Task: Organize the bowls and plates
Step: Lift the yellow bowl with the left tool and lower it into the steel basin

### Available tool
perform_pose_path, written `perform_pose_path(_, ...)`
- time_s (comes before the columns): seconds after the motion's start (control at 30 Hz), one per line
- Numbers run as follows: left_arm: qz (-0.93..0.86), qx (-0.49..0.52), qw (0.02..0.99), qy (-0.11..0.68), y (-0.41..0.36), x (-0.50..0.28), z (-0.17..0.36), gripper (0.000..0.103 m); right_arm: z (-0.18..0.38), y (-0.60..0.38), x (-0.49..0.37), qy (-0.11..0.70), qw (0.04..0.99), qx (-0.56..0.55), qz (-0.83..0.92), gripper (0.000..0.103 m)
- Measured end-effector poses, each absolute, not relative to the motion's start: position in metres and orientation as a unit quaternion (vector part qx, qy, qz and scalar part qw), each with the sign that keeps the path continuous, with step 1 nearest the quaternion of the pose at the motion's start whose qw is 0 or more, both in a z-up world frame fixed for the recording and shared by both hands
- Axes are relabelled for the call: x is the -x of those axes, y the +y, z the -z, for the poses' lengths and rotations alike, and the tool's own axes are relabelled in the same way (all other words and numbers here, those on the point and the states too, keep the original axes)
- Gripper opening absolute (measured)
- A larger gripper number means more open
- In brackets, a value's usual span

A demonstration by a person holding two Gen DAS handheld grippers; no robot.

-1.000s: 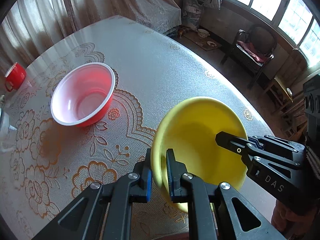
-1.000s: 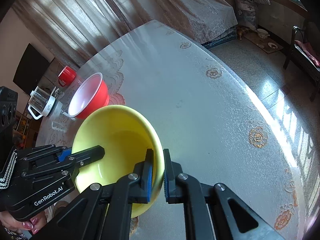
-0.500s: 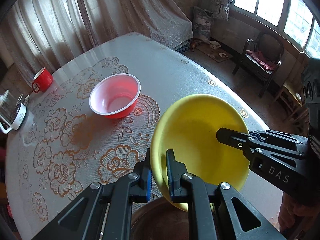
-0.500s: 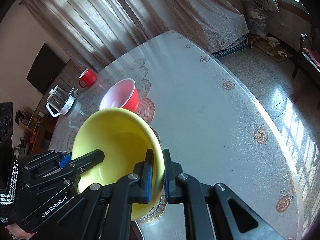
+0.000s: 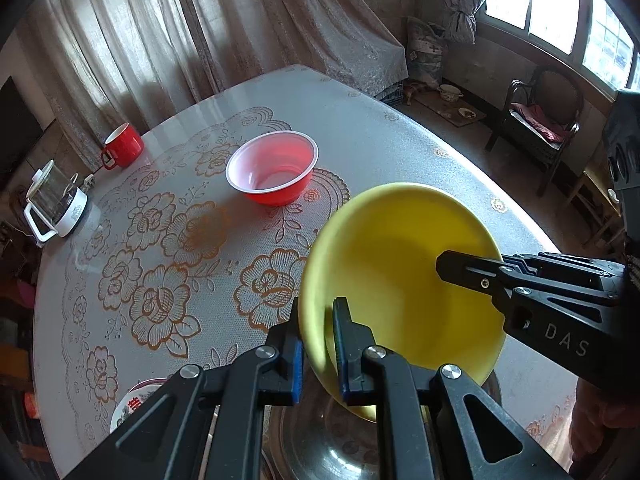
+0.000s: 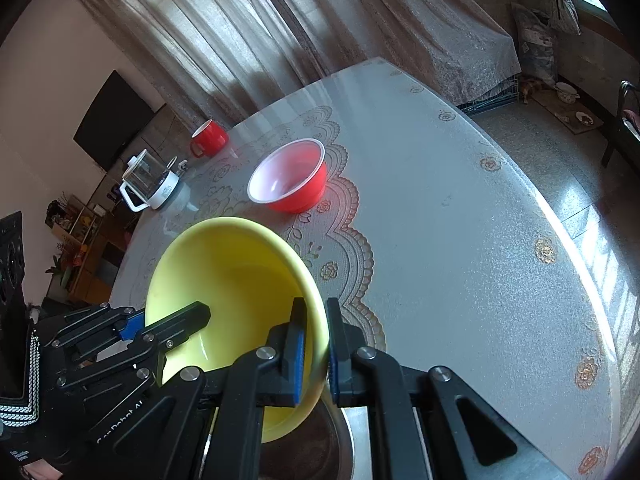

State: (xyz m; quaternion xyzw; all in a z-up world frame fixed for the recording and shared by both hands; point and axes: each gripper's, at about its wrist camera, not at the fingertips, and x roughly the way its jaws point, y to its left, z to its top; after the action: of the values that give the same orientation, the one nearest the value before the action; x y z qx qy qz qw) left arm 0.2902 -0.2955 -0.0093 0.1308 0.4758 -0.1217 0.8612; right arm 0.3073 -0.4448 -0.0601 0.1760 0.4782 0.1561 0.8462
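You hold the yellow bowl up over a metal basin; your left gripper and right gripper each pinch its rim. The red bowl sits empty mid-table, open tabletop around it

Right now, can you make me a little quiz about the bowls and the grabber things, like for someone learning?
1. True or false: both grippers clamp the yellow bowl.
2. Which has a handle: A red bowl, B red mug?
3. Fill in: under the yellow bowl sits a shiny ____ bowl.

Key: 1 true, left gripper and right gripper each pinch its rim. 2 B. 3 metal.
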Motion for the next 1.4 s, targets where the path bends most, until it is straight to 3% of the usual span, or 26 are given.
perform_pose_path(0.77,0.116,-0.144,0.858,0.479,-0.270,-0.250,0.014,0.014,0.065,-0.412,-0.262,0.492,0.839,-0.176,-0.151,0.009)
perform_pose_path(1.4,0.171,-0.124,0.813,0.543,-0.271,-0.240,0.063,0.015,0.094,-0.408,-0.232,0.550,0.817,-0.150,-0.089,0.009)
